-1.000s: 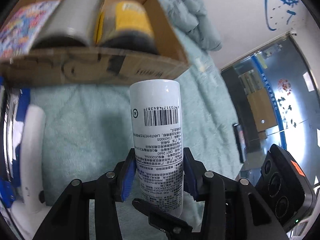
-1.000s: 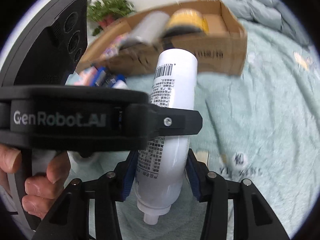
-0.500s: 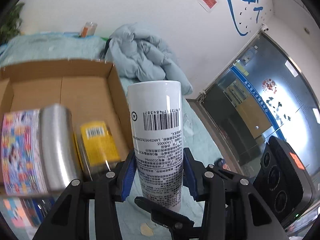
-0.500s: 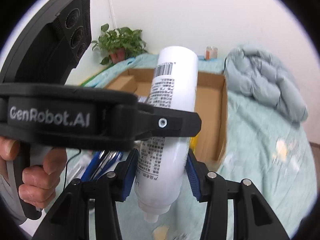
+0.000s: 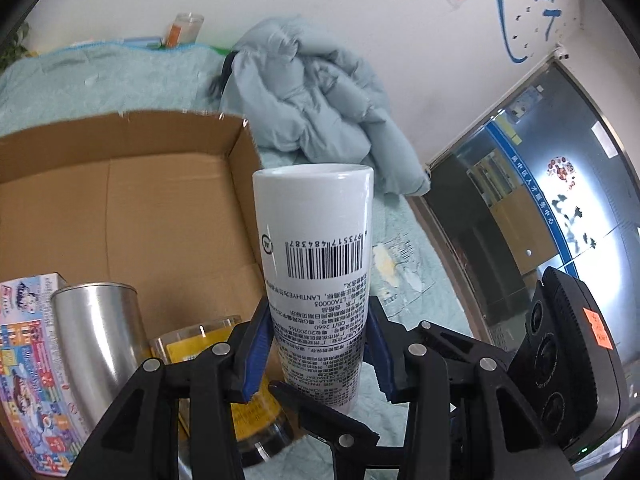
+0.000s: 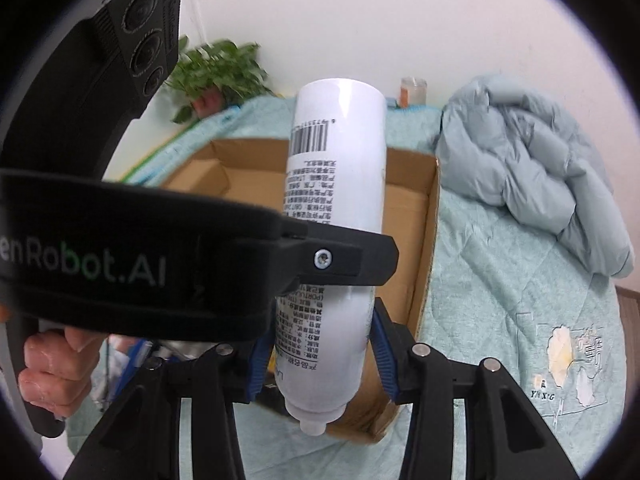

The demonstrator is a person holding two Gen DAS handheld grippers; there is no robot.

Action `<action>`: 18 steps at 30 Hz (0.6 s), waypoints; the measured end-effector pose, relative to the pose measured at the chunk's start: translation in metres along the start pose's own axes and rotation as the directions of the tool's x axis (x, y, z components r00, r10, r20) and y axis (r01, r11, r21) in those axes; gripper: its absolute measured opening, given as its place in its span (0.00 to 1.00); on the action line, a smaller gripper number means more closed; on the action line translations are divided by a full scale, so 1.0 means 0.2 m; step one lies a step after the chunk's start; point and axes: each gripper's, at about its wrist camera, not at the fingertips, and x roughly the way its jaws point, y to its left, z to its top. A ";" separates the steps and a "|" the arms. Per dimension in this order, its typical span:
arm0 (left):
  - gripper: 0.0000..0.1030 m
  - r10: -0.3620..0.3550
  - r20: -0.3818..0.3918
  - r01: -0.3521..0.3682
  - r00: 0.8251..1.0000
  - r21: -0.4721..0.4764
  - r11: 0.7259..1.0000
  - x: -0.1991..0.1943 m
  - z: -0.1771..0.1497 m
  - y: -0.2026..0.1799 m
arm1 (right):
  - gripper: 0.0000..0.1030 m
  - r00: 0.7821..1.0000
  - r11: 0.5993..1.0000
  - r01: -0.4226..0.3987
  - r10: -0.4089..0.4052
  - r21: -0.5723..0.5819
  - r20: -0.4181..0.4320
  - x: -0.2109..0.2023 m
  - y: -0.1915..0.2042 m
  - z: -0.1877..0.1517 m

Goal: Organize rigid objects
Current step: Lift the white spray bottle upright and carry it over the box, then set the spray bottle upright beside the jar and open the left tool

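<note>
A white bottle [image 5: 316, 280] with a barcode and black print is held cap-down above the near right corner of an open cardboard box [image 5: 160, 184]. My left gripper [image 5: 318, 352] is shut on its lower half, blue pads on both sides. My right gripper [image 6: 320, 360] is shut on the same bottle [image 6: 340, 152] near its neck, and its small cap pokes out below. In the right wrist view the left gripper's black body [image 6: 160, 256] crosses in front of the bottle, held by a hand [image 6: 52, 368]. The box [image 6: 428, 240] lies behind and below.
Inside the box lie a steel tumbler [image 5: 100, 332], a yellow jar [image 5: 208, 344] and a colourful carton [image 5: 24, 360]. A pale blue puffy jacket [image 5: 312, 88] is heaped on the teal blanket [image 6: 500, 280] beyond the box. A potted plant [image 6: 216, 72] and a glass jar [image 5: 182, 34] stand by the wall.
Both grippers have risen with the bottle and moved over the box. The box's inside now shows from above instead of its front wall, and the wall and jacket have come into view.
</note>
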 end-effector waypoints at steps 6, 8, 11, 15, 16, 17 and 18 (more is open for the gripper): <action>0.40 0.000 -0.094 -0.003 0.996 -0.031 1.000 0.28 -0.04 0.10 | 0.42 0.994 0.997 0.024 -0.016 0.067 -0.112 0.20 -0.11 -0.09; 0.40 0.001 -0.111 -0.006 0.994 -0.044 0.999 0.34 -0.05 0.11 | 0.42 0.991 0.996 0.039 -0.027 0.085 -0.133 0.20 -0.10 -0.12; 0.41 0.018 -0.105 -0.022 0.994 -0.035 0.999 0.35 -0.07 0.09 | 0.42 0.989 0.993 0.056 -0.041 0.106 -0.139 0.20 -0.12 -0.14; 0.42 0.016 -0.109 -0.022 0.994 -0.051 0.998 0.33 -0.11 0.09 | 0.42 0.988 0.988 0.059 -0.037 0.145 -0.149 0.19 -0.13 -0.13; 0.42 0.015 -0.105 -0.020 0.994 -0.049 0.999 0.32 -0.13 0.09 | 0.42 0.988 0.987 0.061 -0.038 0.151 -0.151 0.21 -0.15 -0.12; 0.43 0.015 -0.101 -0.020 0.995 -0.046 0.999 0.32 -0.13 0.08 | 0.42 0.988 0.986 0.062 -0.039 0.155 -0.150 0.22 -0.16 -0.12; 0.43 0.011 -0.098 -0.016 0.995 -0.046 0.999 0.32 -0.15 0.08 | 0.42 0.988 0.986 0.057 -0.033 0.158 -0.151 0.21 -0.16 -0.12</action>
